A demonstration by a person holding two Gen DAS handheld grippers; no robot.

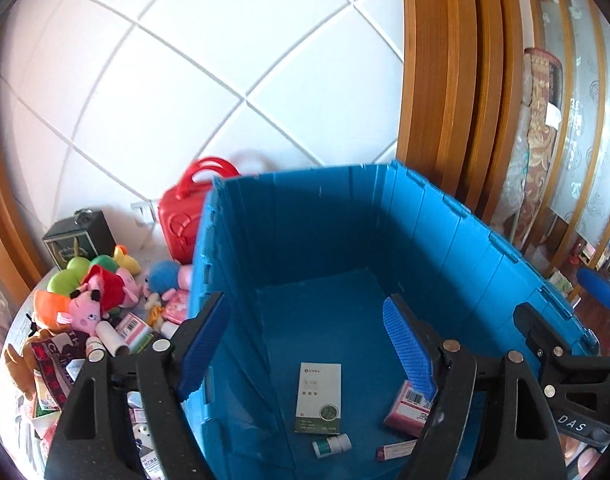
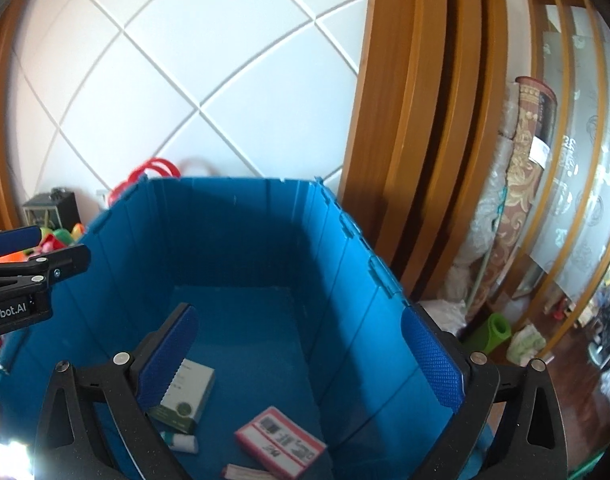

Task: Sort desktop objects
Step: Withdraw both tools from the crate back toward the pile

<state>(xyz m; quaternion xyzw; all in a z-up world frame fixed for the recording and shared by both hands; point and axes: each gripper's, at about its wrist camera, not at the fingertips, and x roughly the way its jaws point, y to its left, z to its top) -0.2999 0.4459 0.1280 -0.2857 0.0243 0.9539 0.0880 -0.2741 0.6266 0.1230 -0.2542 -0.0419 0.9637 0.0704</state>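
A blue plastic crate (image 1: 325, 216) (image 2: 241, 216) fills both views. On its floor lie a white and green box (image 1: 318, 398) (image 2: 185, 396), a pink box with a barcode label (image 1: 407, 406) (image 2: 281, 442), a small white bottle (image 1: 331, 445) (image 2: 181, 442) and a thin pink stick (image 1: 395, 449). My left gripper (image 1: 309, 356) is open and empty, straddling the crate's left wall. My right gripper (image 2: 301, 356) is open and empty above the crate's inside. The left gripper also shows in the right wrist view (image 2: 37, 258).
Left of the crate lies a pile of plush toys (image 1: 93, 292), small boxes and bottles (image 1: 125, 332). A red case (image 1: 185, 216) and a dark box (image 1: 79, 236) stand by the tiled wall. A wooden door frame (image 1: 445, 80) and rolled rugs (image 2: 517, 184) are at the right.
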